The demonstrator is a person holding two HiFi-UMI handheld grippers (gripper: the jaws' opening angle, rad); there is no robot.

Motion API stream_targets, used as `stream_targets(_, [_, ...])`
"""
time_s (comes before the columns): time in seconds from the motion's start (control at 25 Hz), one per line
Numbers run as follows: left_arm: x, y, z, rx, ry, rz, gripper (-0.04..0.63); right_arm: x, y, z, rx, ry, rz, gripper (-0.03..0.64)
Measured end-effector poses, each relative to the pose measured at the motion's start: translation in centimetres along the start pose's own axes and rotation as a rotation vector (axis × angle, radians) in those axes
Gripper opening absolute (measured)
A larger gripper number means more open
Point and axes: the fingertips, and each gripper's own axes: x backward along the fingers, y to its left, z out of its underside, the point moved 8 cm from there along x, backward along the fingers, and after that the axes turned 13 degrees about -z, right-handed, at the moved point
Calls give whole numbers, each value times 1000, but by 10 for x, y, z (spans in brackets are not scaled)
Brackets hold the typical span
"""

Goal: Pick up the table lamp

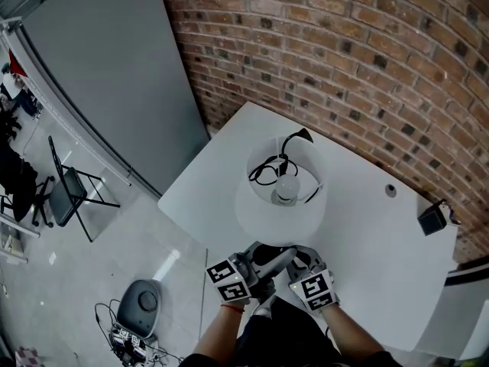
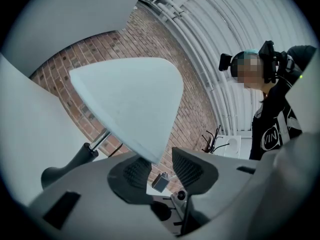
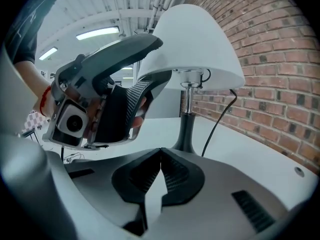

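Observation:
The table lamp stands on the white table [image 1: 367, 228], seen from above with its white shade [image 1: 256, 212], bulb [image 1: 286, 189] and black cord [image 1: 267, 170]. My left gripper [image 1: 279, 257] is at the shade's near edge. Its jaws stand open, one either side of the shade's lower rim [image 2: 150, 154], with a gap showing beside the rim. From the right gripper view, the left gripper [image 3: 160, 59] straddles the shade [image 3: 195, 44]. My right gripper [image 3: 160, 171] is shut and empty, low beside the left one, pointing at the lamp's black stem [image 3: 186, 129].
A small black box [image 1: 432, 220] sits at the table's right edge and a cable hole [image 1: 390, 190] lies near it. A brick wall [image 1: 367, 60] runs behind the table. On the floor to the left are a folding chair [image 1: 72, 189] and a round grey device [image 1: 144, 303].

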Motion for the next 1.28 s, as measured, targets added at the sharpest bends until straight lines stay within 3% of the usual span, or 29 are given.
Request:
stream_targets(0.12, [-2,3,-4,1,-17,-3,110,-1,-2,0,0,4,-1,2])
stream_targets(0.56, [-21,7,-25,-106,-35,-31,63,-6,-24,-15,-27,-20,17,2])
stream_targets(0.88, [-39,20,-50,-101,-73,-43,49,-16,-50,-29,-68,-24,48,6])
stream_targets(1.28, [-60,30,-71,-130,-66,-52,41,-37,-74,-37,-164,-17,40,108])
